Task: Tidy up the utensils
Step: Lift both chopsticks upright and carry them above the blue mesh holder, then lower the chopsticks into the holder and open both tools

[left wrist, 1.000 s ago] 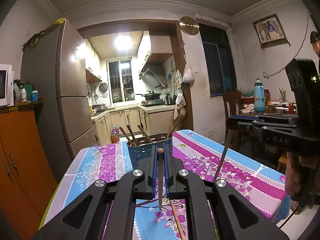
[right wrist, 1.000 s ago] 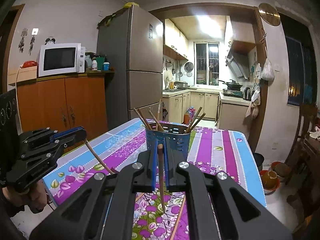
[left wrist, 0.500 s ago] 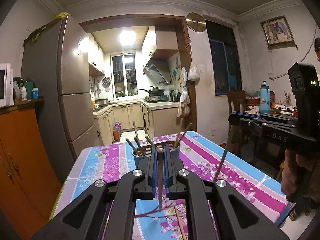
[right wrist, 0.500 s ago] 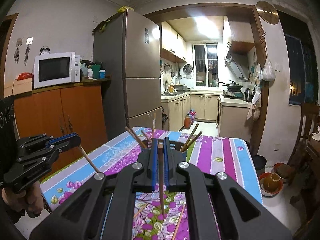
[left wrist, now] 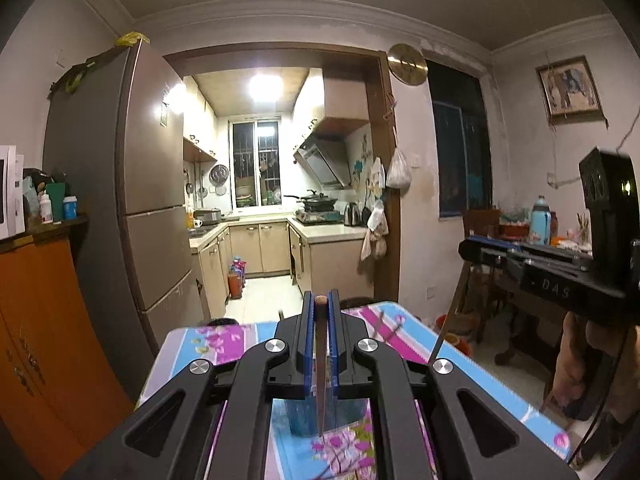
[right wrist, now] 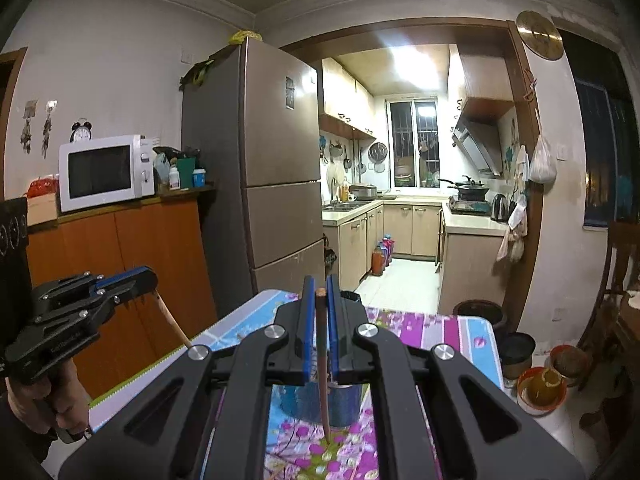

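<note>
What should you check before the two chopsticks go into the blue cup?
1. Left gripper shut on its chopstick: ok.
2. Right gripper shut on its chopstick: ok.
3. Both chopsticks hang tip down: ok.
4. Blue holder upright on the flowered tablecloth: ok.
5. Tips above the holder's rim: cannot tell, the grippers hide the rim.
6. Room left inside the holder: cannot tell, its opening is hidden.
</note>
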Demonstrator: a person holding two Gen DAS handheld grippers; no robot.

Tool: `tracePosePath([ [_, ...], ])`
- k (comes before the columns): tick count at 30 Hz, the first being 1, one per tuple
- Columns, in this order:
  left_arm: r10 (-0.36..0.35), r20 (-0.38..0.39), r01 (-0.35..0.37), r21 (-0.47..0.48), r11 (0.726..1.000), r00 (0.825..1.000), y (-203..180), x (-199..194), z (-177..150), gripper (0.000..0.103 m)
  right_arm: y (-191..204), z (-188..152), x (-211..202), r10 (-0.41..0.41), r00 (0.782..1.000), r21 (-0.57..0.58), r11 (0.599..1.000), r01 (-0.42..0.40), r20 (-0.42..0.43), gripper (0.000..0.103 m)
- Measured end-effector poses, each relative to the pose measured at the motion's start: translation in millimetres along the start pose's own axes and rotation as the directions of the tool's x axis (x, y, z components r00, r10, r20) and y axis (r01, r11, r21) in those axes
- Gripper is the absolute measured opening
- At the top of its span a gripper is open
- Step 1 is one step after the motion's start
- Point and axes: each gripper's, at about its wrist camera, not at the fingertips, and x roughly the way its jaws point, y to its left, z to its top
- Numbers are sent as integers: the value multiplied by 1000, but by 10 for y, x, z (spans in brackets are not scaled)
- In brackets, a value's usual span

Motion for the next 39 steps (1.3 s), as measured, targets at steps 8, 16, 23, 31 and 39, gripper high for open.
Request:
tracePosePath([
  [8,26,45,-26,1,1000,999,77,271,555,8,-161,352,297,2,1000,9,1000,-2,8,5],
  [16,29,47,-29,9,1000,998,103,720,704,8,-279,517,648,18,1000,27,999,-19,12,5],
  [23,10,-13,-11,-4,1000,1000,181,1201,519,8,-338,383,1006,35,999,47,998,-34,-24,5],
  [31,-1,-66,0,-29,1000,998,323,1550,250,8,-402,168,1283,39,997,69,997,-34,-72,5],
  [39,-16,-141,9,-45,999,990,426,1803,-27,8,-401,-4,1496,47,992,71,997,-39,-119,5],
])
